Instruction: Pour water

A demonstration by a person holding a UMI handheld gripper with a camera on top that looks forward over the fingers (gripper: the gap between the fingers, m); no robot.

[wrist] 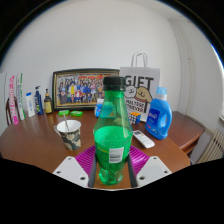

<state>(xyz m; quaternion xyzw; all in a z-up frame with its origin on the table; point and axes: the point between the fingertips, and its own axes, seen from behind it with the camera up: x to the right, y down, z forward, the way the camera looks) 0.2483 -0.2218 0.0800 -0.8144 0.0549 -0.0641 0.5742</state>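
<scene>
Bottle [112, 128] clamped between fingers [88, 160]; base hidden; cup [69, 133] beside.

The rounded brown wooden counter [30, 148] carries a patterned paper cup [69, 134], a framed group photograph [79, 88], a white gift bag [139, 93], a blue detergent jug [159, 113], and assorted small bottles [36, 101] by the wall.

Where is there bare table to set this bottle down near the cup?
The green bottle is gripped between the gripper fingers. Bare table lies beside the paper cup. Crowded: back edge, with small bottles, framed photo, gift bag, blue detergent bottle.
</scene>
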